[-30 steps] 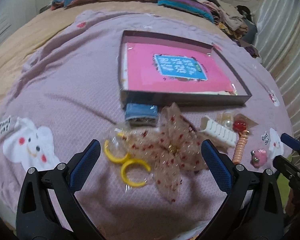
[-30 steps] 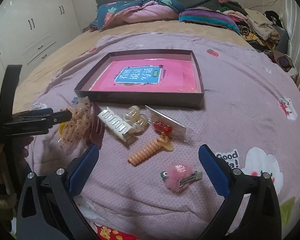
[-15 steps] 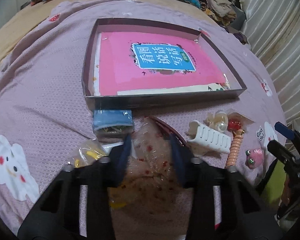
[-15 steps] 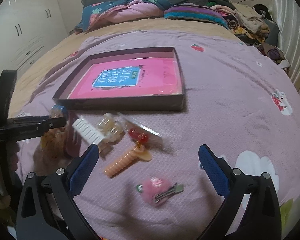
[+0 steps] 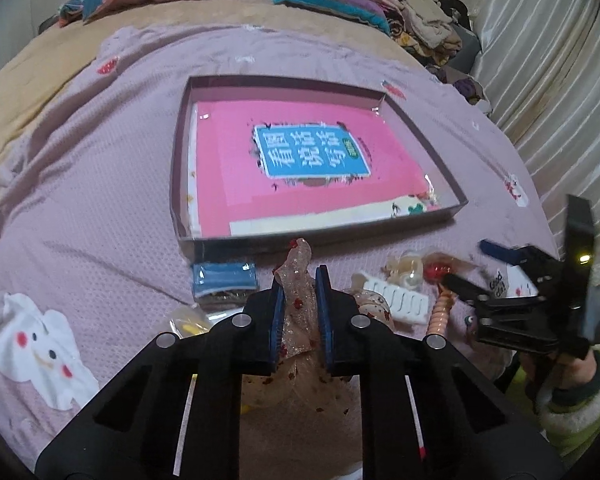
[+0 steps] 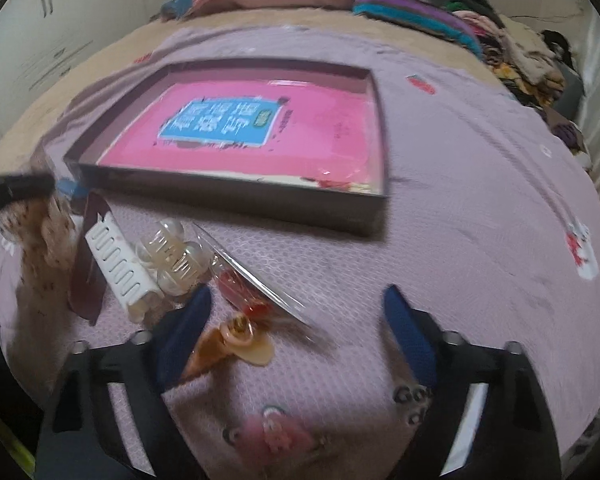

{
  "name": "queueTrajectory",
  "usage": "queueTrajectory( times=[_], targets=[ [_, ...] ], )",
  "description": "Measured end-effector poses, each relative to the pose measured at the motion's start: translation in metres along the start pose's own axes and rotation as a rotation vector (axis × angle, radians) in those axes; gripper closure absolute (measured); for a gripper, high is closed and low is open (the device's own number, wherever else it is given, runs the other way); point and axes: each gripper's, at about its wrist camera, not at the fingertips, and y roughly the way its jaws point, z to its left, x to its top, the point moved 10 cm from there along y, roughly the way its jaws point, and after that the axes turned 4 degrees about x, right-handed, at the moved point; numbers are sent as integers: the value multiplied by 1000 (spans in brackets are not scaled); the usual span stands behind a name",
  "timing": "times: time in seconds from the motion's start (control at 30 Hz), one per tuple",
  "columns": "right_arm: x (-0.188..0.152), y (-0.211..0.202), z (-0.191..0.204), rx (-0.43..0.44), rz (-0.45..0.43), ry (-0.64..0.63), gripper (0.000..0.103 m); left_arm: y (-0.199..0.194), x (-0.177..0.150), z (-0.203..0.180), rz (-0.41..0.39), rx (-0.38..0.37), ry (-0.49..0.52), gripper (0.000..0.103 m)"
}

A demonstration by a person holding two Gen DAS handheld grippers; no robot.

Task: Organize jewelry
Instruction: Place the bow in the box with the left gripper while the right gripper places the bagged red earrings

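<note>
Between my left gripper's [image 5: 300, 300] pads sits the sheer bow with red dots [image 5: 298, 280], pinched tight, its top sticking out toward twelve o'clock and its loose folds hanging below. At twelve o'clock from it lies the shallow dark tray [image 5: 180, 184] holding a pink book [image 5: 300, 160]. At ten o'clock, just beside the tray's near wall, rests a small blue packet [image 5: 224, 276].

My right gripper [image 6: 296, 328] has just been narrowing its jaws, yet they stand apart with nothing pressed between them. A coral spiral hair tie [image 6: 236, 344] lies beside its left finger, and a fuzzy pink clip [image 6: 276, 436] at six o'clock. At ten o'clock lie a white claw clip [image 6: 116, 264], a pearly clip [image 6: 180, 256] and a clear packet with a red piece [image 6: 244, 292].
</note>
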Motion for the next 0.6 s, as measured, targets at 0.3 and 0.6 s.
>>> queueTrajectory(
  times=[0.3, 0.6],
  targets=[
    [6, 3, 4, 145, -40, 45, 74, -4, 18, -13, -12, 33, 34, 95],
    [5, -29, -55, 170, -125, 246, 77, 5, 42, -45, -25, 11, 69, 95]
  ],
)
